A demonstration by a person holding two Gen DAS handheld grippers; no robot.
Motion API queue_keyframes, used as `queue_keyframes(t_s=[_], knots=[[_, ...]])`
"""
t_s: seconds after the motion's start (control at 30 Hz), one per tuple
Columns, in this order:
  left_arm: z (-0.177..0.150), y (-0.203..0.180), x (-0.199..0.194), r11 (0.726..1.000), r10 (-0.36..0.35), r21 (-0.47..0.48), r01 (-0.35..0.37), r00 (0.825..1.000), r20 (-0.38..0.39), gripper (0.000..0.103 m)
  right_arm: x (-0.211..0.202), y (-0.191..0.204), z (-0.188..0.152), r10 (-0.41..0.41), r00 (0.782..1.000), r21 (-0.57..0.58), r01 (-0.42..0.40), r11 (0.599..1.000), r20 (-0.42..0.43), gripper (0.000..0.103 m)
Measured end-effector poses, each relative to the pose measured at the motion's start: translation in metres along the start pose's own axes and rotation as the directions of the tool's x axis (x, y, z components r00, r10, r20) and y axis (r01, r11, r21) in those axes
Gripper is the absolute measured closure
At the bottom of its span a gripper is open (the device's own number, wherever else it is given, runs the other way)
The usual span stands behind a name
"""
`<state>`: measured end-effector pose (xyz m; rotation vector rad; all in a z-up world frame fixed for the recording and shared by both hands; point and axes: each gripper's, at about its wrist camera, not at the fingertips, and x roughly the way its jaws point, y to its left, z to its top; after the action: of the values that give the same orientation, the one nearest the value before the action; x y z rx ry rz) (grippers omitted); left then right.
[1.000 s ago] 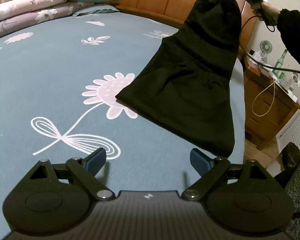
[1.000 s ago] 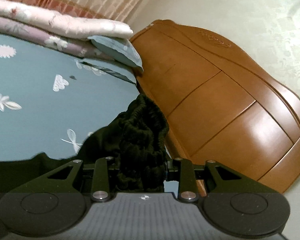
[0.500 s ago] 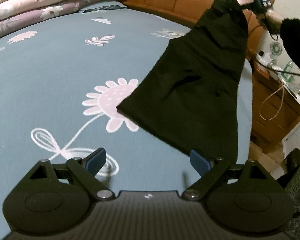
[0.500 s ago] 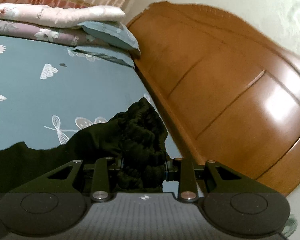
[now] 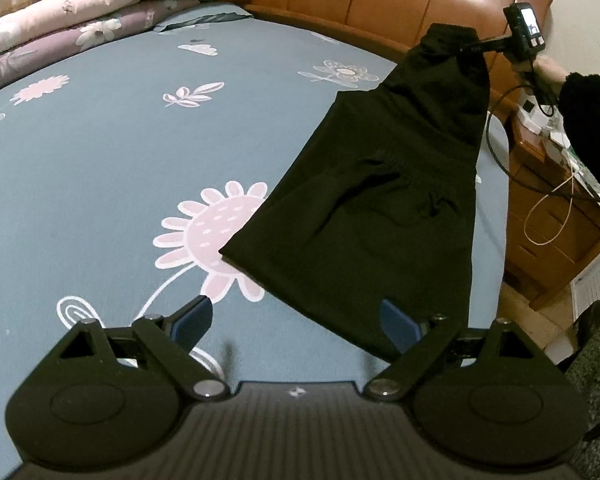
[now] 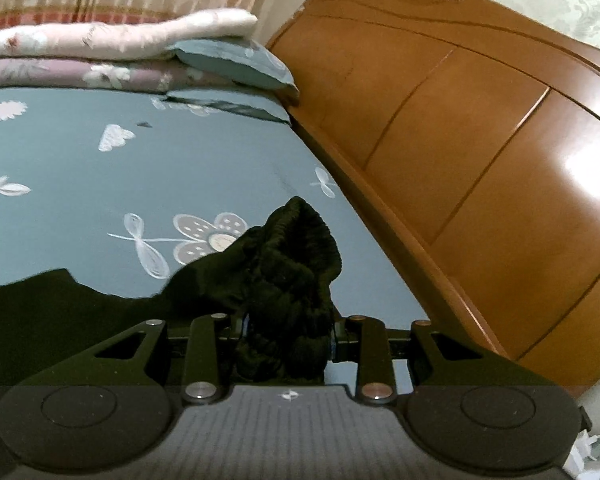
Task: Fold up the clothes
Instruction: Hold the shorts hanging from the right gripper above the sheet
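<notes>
Black trousers (image 5: 384, 196) stretch across the right side of a blue flowered bed sheet (image 5: 100, 152). Their gathered waistband (image 6: 288, 280) is bunched between the jaws of my right gripper (image 6: 288, 340), which is shut on it and holds that end up near the headboard. From the left wrist view the same gripper (image 5: 476, 46) shows at the upper right, gripping the garment's top. The lower hem lies on the sheet just ahead of my left gripper (image 5: 296, 320), which stands open and empty above the bed, its blue pads (image 5: 192, 318) apart from the cloth.
A wooden headboard (image 6: 480, 168) runs along the far side. Folded quilts and pillows (image 5: 100, 8) are stacked at the far left corner. A wooden nightstand (image 5: 552, 208) with cables and small items stands beyond the bed's right edge. A dark sleeve (image 5: 592, 128) reaches in from the right.
My right gripper has sunk toward the bed with the waistband, so the trousers hang lower and lie flatter. The left gripper has drifted back slightly, still open.
</notes>
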<state>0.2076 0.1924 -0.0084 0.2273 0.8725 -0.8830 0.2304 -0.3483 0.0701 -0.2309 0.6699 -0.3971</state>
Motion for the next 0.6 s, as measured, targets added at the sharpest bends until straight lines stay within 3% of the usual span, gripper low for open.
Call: queue_keyframes(t_s=[0.33, 0.6], knots=[[-0.009, 0.002, -0.005, 1.0, -0.009, -0.001, 0.009, 1.0, 0.022, 0.012, -0.055, 0.028, 0.002, 0.18, 0.977, 0.088, -0.19, 0.978, 0.117, 0.066], [-0.015, 0.003, -0.008, 1.0, -0.015, 0.0, 0.015, 0.999, 0.037, 0.012, -0.091, 0.098, 0.014, 0.263, 0.956, -0.072, -0.256, 0.964, 0.128, 0.066]])
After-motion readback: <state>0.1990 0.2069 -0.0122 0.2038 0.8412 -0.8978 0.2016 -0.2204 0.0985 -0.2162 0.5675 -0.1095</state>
